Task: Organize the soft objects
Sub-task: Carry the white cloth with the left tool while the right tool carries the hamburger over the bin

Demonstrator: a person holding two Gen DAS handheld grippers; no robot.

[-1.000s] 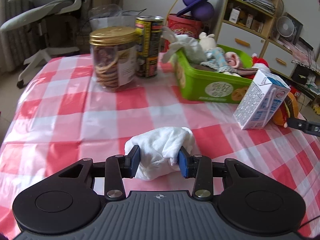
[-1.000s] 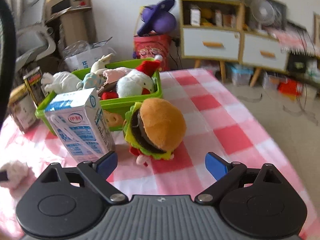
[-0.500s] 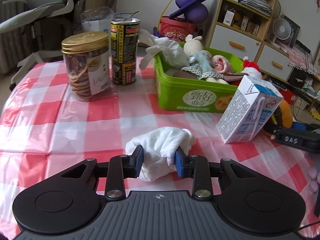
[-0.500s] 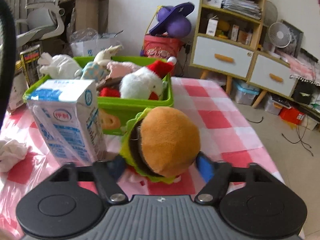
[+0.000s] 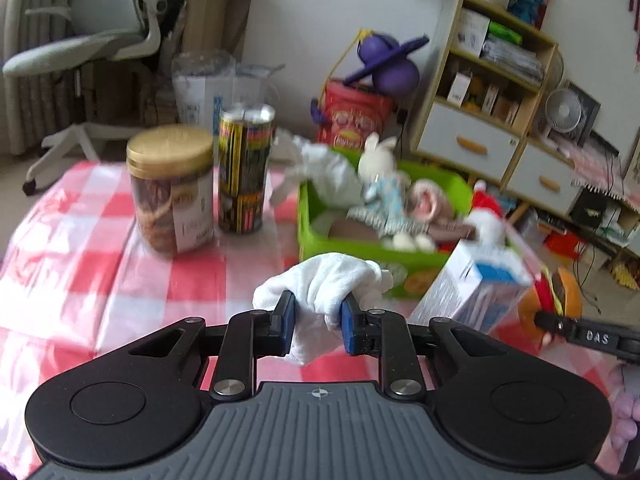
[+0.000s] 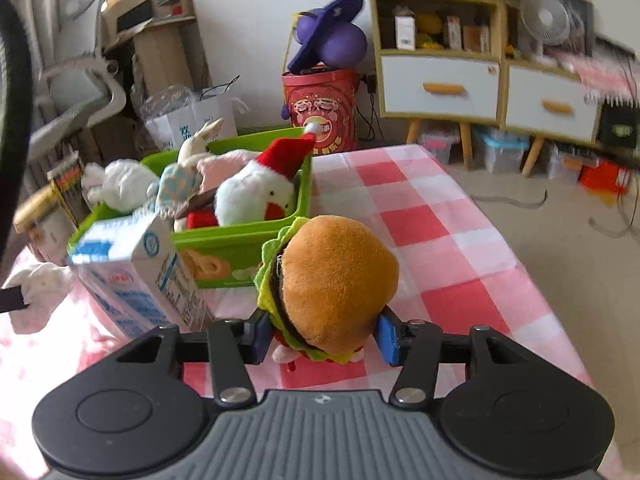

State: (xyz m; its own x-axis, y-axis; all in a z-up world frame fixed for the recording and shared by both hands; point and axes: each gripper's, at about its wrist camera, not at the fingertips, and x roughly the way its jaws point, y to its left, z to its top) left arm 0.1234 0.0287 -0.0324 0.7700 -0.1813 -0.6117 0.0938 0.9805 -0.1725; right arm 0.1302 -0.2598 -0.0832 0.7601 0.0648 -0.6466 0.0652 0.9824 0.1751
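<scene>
My left gripper [image 5: 317, 322] is shut on a crumpled white cloth [image 5: 326, 284] and holds it above the checked tablecloth, in front of the green bin [image 5: 344, 246]. The bin holds several plush toys, among them a white rabbit [image 5: 376, 160] and a bird with a red hat [image 6: 260, 196]. My right gripper [image 6: 325, 334] is shut on a plush hamburger [image 6: 332, 280], just right of the milk carton [image 6: 136, 272] and in front of the bin [image 6: 240, 248]. The white cloth also shows at the left edge of the right wrist view [image 6: 42, 292].
A cookie jar with a gold lid [image 5: 170, 190] and a tall yellow-black can [image 5: 244, 168] stand left of the bin. The milk carton [image 5: 472, 288] leans in front of the bin. The table edge [image 6: 520, 264] drops off on the right toward shelves and drawers.
My left gripper has lifted the white cloth off the table toward the bin. My right gripper has closed on the plush hamburger and raised it a little.
</scene>
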